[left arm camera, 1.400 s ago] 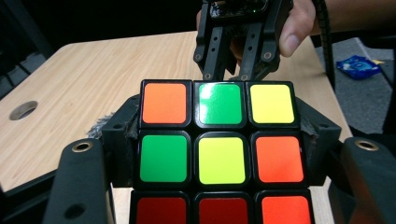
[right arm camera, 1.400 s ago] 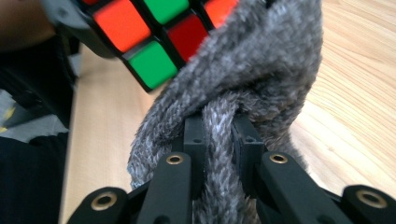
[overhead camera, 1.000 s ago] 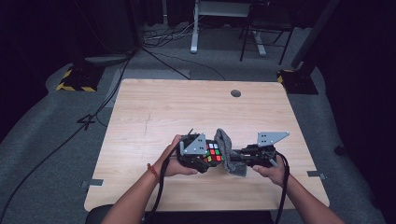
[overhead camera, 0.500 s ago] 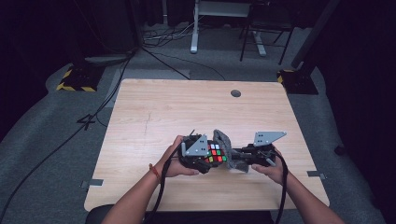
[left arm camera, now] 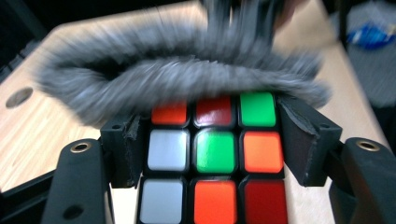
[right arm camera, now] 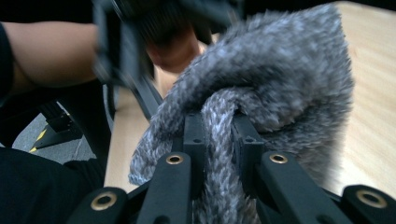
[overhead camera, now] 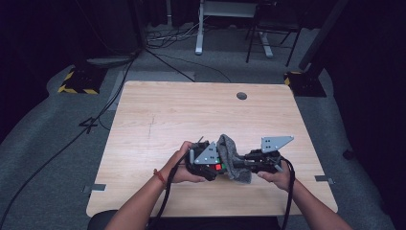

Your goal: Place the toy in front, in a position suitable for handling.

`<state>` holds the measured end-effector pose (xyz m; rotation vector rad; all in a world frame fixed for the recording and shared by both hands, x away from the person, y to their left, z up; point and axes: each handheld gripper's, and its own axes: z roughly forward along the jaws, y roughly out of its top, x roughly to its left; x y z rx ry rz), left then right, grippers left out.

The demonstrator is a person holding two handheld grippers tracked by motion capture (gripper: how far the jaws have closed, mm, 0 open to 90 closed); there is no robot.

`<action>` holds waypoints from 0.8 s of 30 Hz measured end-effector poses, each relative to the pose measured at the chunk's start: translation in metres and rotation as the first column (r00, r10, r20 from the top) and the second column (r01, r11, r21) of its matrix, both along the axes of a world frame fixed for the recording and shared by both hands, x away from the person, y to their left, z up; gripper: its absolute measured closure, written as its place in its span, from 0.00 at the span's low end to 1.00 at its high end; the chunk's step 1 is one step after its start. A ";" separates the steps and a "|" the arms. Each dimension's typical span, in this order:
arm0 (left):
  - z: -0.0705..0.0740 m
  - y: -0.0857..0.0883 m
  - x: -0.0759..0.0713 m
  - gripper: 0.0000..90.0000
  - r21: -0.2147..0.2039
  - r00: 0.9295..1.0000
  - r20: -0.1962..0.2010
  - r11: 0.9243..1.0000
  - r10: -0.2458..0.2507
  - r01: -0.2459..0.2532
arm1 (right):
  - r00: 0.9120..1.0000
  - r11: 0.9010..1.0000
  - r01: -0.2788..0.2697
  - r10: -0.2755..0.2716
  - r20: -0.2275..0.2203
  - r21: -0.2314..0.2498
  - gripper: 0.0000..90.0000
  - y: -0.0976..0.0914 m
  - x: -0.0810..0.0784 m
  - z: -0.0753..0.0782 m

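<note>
The left gripper (left arm camera: 215, 154) squeezes the puzzle cube (left arm camera: 212, 154) tight, just above the table (overhead camera: 191, 110). The right gripper (right arm camera: 217, 135) pinches the grey cloth (right arm camera: 275, 79), pressed against the cube.

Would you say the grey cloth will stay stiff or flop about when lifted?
Probably floppy: the grey cloth bunches and folds where the right hand-held gripper pinches it. Its fuzzy pile likely grips rather than slips, draping over the cube.

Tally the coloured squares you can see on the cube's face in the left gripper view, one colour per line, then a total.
Puzzle cube face, partly under the grey cloth:
Orange: 3
Red: 2
Green: 2
White: 2
Total: 9
</note>
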<state>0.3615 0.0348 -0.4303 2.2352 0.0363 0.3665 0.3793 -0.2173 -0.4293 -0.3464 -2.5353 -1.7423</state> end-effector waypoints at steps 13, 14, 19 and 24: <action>0.011 0.013 0.007 0.38 -0.116 0.998 -0.059 0.993 0.023 -0.030 | 0.992 0.979 0.118 -0.106 0.074 -0.169 0.88 0.000 0.000 -0.004; 0.011 0.014 0.007 0.38 -0.117 0.998 -0.058 0.993 0.025 -0.032 | 0.992 0.977 0.121 -0.111 0.067 -0.177 0.88 0.000 0.001 -0.006; 0.014 0.015 0.006 0.38 -0.115 0.998 -0.048 0.993 0.028 -0.034 | 0.992 0.972 0.124 -0.116 0.048 -0.201 0.88 0.001 0.004 -0.010; 0.016 0.016 0.006 0.38 -0.123 0.998 -0.049 0.992 0.031 -0.037 | 0.992 0.960 0.124 -0.121 0.027 -0.250 0.88 0.002 0.007 -0.017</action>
